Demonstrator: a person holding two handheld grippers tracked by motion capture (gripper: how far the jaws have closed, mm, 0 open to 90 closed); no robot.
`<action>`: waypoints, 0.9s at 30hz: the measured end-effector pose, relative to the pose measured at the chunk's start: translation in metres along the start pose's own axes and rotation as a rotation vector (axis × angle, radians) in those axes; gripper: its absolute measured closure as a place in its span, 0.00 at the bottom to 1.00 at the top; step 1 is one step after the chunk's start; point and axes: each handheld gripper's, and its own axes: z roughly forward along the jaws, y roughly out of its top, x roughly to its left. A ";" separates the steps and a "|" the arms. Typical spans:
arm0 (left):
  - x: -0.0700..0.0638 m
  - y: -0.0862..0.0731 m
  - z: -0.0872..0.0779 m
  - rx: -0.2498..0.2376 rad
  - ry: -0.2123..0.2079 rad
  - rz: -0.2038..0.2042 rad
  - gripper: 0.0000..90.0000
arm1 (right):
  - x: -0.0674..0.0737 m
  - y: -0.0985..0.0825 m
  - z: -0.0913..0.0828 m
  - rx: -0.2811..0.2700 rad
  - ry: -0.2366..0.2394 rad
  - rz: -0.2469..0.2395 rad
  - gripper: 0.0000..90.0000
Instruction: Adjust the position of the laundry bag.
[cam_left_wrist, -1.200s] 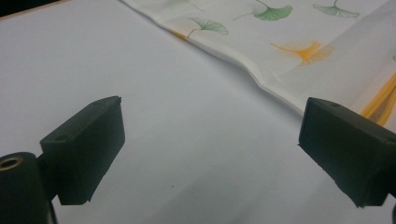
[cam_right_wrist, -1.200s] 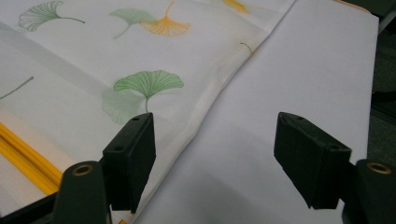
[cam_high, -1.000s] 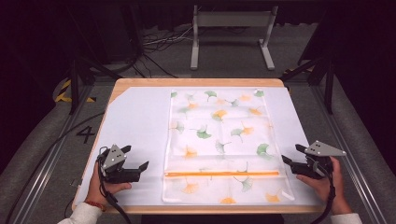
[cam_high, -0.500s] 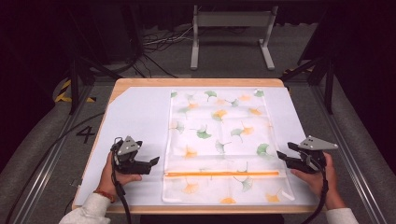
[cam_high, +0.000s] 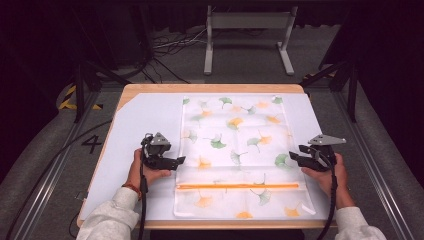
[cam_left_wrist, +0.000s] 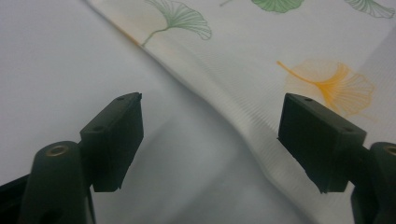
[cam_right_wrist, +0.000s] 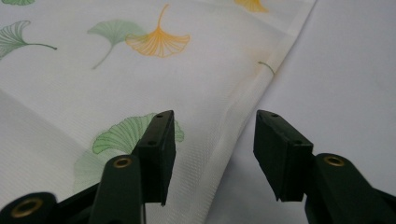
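A white cloth (cam_high: 235, 145) printed with green and orange ginkgo leaves lies flat on the white mat (cam_high: 145, 120); an orange stripe (cam_high: 237, 186) crosses it near the front. My left gripper (cam_high: 180, 161) is at the cloth's left edge, its jaws apart. In the left gripper view that gripper (cam_left_wrist: 210, 140) straddles the cloth's edge (cam_left_wrist: 243, 121). My right gripper (cam_high: 292, 157) is at the cloth's right edge; in the right gripper view the gripper (cam_right_wrist: 212, 149) has the hem (cam_right_wrist: 243, 112) between its jaws. Both pairs of jaws have just been closing, and no pad presses on the cloth.
The mat covers a wooden table (cam_high: 210, 89). Behind the table stands a grey metal frame (cam_high: 247, 30) with cables (cam_high: 170, 50) on the floor. Metal rails (cam_high: 380, 165) run along both sides. A cable trails from each gripper toward the front edge.
Both hands have moved inward and a little away from the front edge, the left one rightward, the right one leftward, up to the cloth's side edges. The cloth has not shifted.
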 end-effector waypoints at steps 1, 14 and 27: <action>-0.002 0.002 0.002 0.004 -0.002 0.005 0.30 | -0.001 0.000 0.002 0.002 0.005 0.010 0.52; -0.018 0.009 0.012 0.063 0.068 0.044 0.48 | 0.001 -0.001 0.013 0.061 0.020 0.029 0.75; -0.015 0.004 0.006 0.046 0.005 0.083 0.97 | 0.004 0.001 0.011 0.070 0.046 -0.005 0.98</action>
